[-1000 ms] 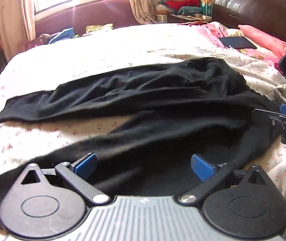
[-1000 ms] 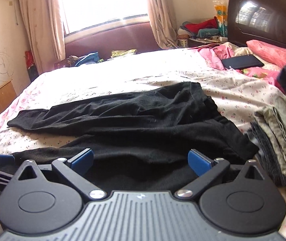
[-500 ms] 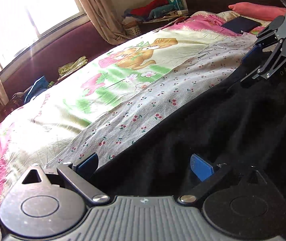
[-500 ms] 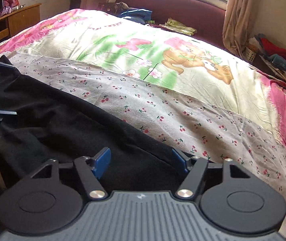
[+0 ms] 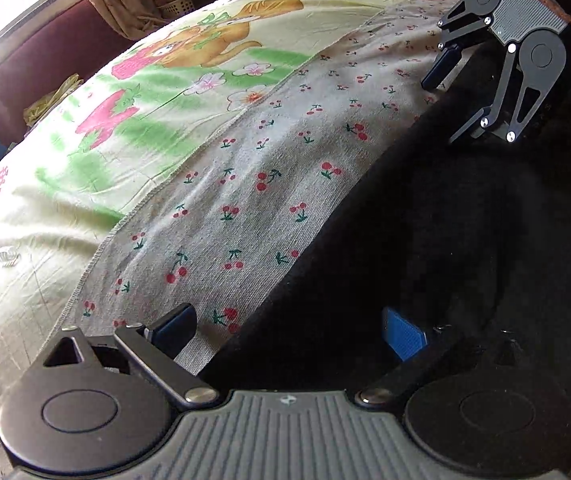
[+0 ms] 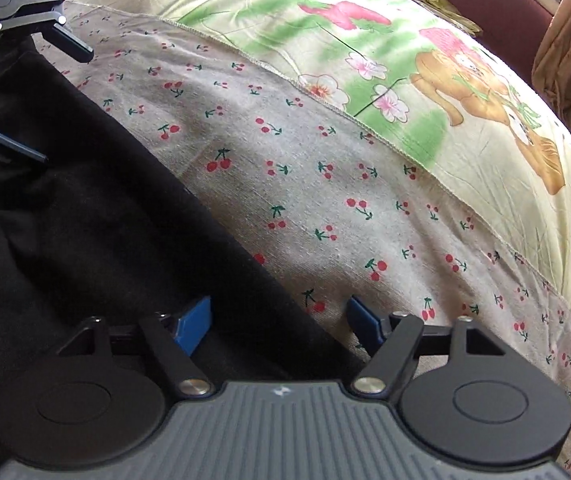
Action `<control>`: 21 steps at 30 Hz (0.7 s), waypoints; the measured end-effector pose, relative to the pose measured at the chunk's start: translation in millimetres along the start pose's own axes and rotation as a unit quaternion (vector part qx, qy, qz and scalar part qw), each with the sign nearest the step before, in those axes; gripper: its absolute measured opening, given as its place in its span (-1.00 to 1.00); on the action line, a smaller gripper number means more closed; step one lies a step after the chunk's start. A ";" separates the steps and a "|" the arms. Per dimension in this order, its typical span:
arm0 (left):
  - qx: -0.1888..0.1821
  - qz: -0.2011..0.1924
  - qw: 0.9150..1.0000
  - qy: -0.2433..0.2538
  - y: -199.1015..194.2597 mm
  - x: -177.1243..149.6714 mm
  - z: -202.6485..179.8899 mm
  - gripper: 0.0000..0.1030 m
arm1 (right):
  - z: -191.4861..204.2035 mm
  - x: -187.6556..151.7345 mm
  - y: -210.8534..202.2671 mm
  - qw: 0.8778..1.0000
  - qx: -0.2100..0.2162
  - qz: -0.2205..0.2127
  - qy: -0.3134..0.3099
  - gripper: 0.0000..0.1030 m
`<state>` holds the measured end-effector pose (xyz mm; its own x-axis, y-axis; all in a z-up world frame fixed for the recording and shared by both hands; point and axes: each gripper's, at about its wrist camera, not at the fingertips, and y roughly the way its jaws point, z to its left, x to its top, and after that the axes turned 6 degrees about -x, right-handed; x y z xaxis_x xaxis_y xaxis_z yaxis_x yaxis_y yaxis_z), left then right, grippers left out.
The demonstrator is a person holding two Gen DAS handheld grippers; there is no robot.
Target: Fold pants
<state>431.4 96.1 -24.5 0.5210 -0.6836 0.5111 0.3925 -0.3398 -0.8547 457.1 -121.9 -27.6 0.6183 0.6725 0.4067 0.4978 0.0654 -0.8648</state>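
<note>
Two tools, left tool [image 5: 289, 332] and right tool [image 6: 279, 324], gape wide, seemingly straddling pants [image 5: 425, 240] edge

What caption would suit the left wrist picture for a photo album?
Two open grippers, left gripper near and right gripper beyond, straddle the edge of black pants on a cherry-print sheet.

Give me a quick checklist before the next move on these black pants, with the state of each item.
1. Left hand-held gripper open: ok, fingers spread wide.
2. Right hand-held gripper open: ok, fingers apart.
3. Edge of the black pants between each gripper's fingers: ok, the fabric edge runs through both gaps.
4. Fingers touching the fabric: cannot tell, height above the cloth is unclear.
5. Pants lying flat, no bunching: cannot tell, the dark fabric hides folds.
6. Cherry-print sheet beside the edge free of other items: ok in the part visible.
</note>
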 end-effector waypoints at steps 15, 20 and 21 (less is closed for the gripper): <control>-0.007 -0.036 0.999 -0.032 -71.6 -23.1 -45.3 -0.63 | 40.5 -41.3 -118.7 0.994 -0.035 -0.098 0.042 -0.95; -0.007 -0.077 0.996 -0.042 -149.6 -74.8 -116.5 -0.63 | 92.4 -105.6 -207.1 0.989 -0.013 -0.137 0.046 -0.95; -0.009 -0.080 0.996 -0.042 -162.3 -88.6 -134.9 -0.63 | 109.0 -121.8 -222.9 0.989 -0.010 -0.142 0.049 -0.96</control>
<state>219.2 124.7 56.6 0.5151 -0.5637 0.6456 0.4624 -0.4515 -0.7631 204.5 -138.1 83.5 0.5071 0.5543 0.6600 0.6708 0.2270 -0.7061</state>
